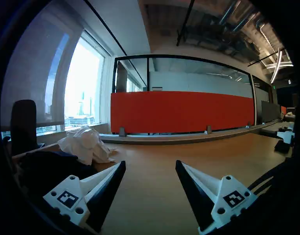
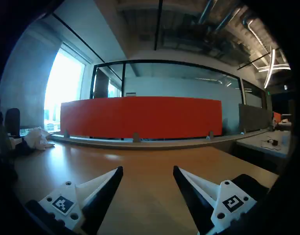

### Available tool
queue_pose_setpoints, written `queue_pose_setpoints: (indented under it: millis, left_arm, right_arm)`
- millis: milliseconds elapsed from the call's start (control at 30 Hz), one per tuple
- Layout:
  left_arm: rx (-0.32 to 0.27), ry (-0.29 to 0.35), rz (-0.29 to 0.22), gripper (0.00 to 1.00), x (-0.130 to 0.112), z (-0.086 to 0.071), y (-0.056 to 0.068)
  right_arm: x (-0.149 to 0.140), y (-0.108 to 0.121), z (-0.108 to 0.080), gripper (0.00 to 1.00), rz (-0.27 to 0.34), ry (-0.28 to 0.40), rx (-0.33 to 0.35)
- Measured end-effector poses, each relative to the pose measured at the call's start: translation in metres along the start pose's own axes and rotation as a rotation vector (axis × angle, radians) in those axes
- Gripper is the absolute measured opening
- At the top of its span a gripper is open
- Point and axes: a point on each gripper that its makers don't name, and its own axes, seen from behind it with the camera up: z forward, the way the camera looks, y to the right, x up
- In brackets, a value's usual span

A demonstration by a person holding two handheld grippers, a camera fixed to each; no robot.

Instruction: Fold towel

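We held both tools low over the wooden bench, each looking across it toward the far side. The left tongs stood open, their two white fingers spread wide with bare bench between them and nothing held. The right tongs were likewise open and empty, with bare bench showing between their tips as well.

The towel lay unfolded in a crumpled white heap on the bench. In the left gripper view it sat to the far left, beyond the left finger and well apart from it. In the right gripper view the same towel appeared small and farther off, at the far left edge of the bench.

Just near of the towel, on the left, we saw a dark heap; we could not tell what it was. A dark chair stood at the far left beside a bright window. A long red partition ran along the far edge of the bench, with glass above it.
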Motion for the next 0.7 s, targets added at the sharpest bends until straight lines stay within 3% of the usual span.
queue_pose_setpoints:
  millis: [700]
  left_arm:
    - [0.0,0.0,-0.001,0.94,0.0003,-0.0006,0.0003]
  right_arm:
    - [0.0001,0.0,-0.0004,0.99,0.0,0.0,0.0]
